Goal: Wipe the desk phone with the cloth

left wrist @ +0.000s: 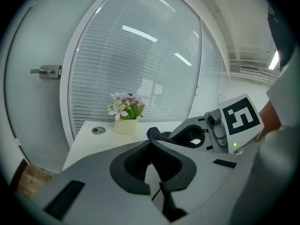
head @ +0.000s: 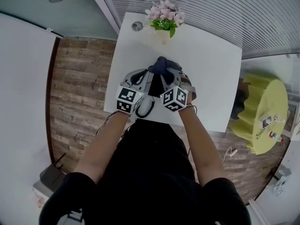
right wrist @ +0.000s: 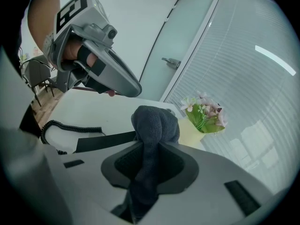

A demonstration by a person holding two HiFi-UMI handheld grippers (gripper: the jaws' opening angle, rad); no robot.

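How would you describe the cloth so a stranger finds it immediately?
Find the white table by the blinds. Near its front edge, the right gripper pinches the cloth: dark grey, soft and bunched, unlike the hard phone beside it.

Black short-sleeved top (head: 150, 172), forearms bare. Both grippers are light grey plastic shells with dark rubbery pads (left wrist: 133, 165) inside the jaws and little black slots on top. Left gripper (left wrist: 151, 143) and right gripper (right wrist: 151, 146) each carry a white cube with black square markers: left cube (head: 127, 99), right cube (head: 175, 99). The right one also has a tiny green light (left wrist: 234, 145) and a round grey knob (left wrist: 213, 120).
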